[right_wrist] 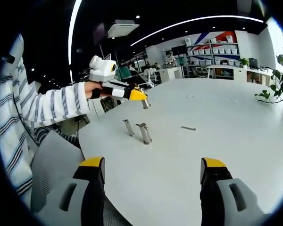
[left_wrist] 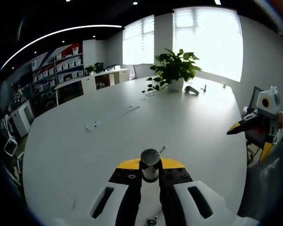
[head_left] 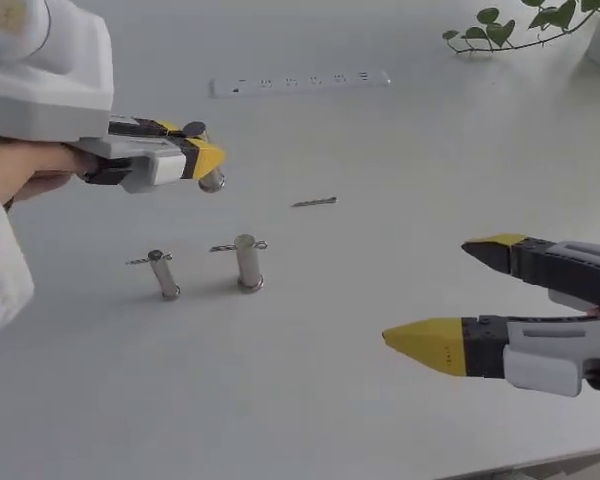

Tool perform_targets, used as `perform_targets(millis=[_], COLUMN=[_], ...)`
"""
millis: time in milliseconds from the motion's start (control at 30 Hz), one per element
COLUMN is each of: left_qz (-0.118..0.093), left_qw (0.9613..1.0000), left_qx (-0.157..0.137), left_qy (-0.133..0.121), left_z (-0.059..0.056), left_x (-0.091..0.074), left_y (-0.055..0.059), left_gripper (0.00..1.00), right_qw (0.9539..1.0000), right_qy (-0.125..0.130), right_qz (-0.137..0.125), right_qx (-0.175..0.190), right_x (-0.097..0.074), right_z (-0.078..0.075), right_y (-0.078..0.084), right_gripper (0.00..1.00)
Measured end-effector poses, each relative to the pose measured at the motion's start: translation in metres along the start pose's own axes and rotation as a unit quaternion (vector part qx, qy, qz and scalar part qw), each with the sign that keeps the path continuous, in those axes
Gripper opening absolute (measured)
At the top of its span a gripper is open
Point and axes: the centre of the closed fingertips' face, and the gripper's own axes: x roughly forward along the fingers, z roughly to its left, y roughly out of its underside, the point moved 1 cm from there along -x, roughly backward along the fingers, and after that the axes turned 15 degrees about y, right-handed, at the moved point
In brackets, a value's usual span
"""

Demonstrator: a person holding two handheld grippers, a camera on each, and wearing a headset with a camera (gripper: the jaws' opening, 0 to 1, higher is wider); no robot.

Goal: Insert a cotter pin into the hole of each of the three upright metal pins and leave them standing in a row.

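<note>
My left gripper [head_left: 208, 158] is shut on a metal pin [head_left: 212, 181] and holds it in the air at the upper left. In the left gripper view the pin [left_wrist: 150, 159] stands between the yellow-tipped jaws of the left gripper [left_wrist: 150, 175]. Two other metal pins [head_left: 164, 276] [head_left: 248, 263] stand upright side by side on the table, each with a cotter pin through its top. A loose cotter pin [head_left: 314, 202] lies behind them. My right gripper [head_left: 437, 294] hovers open at the lower right, with nothing between its jaws [right_wrist: 152, 165].
A white power strip [head_left: 300, 82] lies along the back of the white table [head_left: 310, 400]. Plant leaves [head_left: 505, 28] trail in at the back right corner. A person's striped sleeve [right_wrist: 42, 110] reaches in from the left.
</note>
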Motion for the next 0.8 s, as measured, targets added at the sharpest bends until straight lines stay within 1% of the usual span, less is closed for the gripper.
perform_targets(millis=[67,133,233,267,300,333,400,433,467,500,533,567,600,633,667,733,800], left_qz=[-0.005,-0.008,-0.013,-0.014,-0.014,-0.015,-0.017,-0.014,-0.013,-0.013,-0.012,-0.012,-0.014,-0.013,-0.011,-0.009,-0.009], left_qw=[0.9999,0.9997,0.9994,0.9992,0.999,0.9989,0.9983,0.9981,0.998,0.998,0.9977,0.9974,0.9972,0.9972,0.9971,0.9967,0.9963], left_qx=[0.001,0.011,0.007,0.013,0.015,0.014,0.008,0.009,0.01,0.01,0.005,-0.002,-0.007,-0.006,-0.005,-0.013,-0.019], left_qy=[0.01,0.019,0.03,0.034,0.039,0.042,0.054,0.059,0.061,0.062,0.066,0.071,0.073,0.073,0.075,0.08,0.083], left_z=[-0.011,-0.02,-0.034,-0.038,-0.044,-0.045,-0.053,-0.058,-0.06,-0.06,-0.056,-0.06,-0.067,-0.066,-0.062,-0.067,-0.07], left_x=[-0.002,-0.002,-0.003,-0.004,-0.004,-0.003,-0.001,0.001,0.002,0.003,0.006,0.006,0.007,0.008,0.011,0.014,0.016], left_y=[-0.003,-0.005,-0.005,-0.004,-0.003,-0.002,0.003,0.008,0.011,0.013,0.016,0.018,0.022,0.024,0.026,0.033,0.037], left_gripper=[0.09,0.09,0.09,0.09,0.09,0.09,0.09,0.09,0.09,0.09,0.09,0.09,0.09,0.09,0.09,0.09,0.09], right_qw=[1.0,1.0,1.0,0.9999,0.9999,0.9999,0.9999,0.9999,0.9999,0.9999,0.9999,0.9998,0.9998,0.9998,0.9998,0.9998,0.9997], right_qy=[-0.001,-0.001,-0.001,0.001,0.001,0.001,0.003,0.003,0.003,0.004,0.005,0.005,0.004,0.004,0.004,0.004,0.003], right_qz=[0.001,0.003,0.01,0.011,0.011,0.012,0.012,0.012,0.012,0.013,0.015,0.017,0.018,0.018,0.019,0.021,0.022], right_qx=[0.002,0.002,0.001,0.002,0.002,0.002,0.003,0.003,0.004,0.003,0.002,0.001,0.0,0.0,0.0,0.0,-0.001], right_x=[0.001,0.001,0.002,0.002,0.002,0.002,0.003,0.003,0.003,0.003,0.003,0.003,0.003,0.003,0.003,0.004,0.004], right_z=[0.0,0.001,0.0,-0.001,-0.002,-0.002,-0.003,-0.004,-0.004,-0.005,-0.005,-0.005,-0.005,-0.005,-0.005,-0.004,-0.004], right_y=[0.001,0.002,0.005,0.006,0.006,0.006,0.006,0.006,0.006,0.007,0.007,0.008,0.008,0.008,0.009,0.009,0.01], right_gripper=[0.81,0.81,0.81,0.81,0.81,0.81,0.81,0.81,0.81,0.81,0.81,0.81,0.81,0.81,0.81,0.81,0.81])
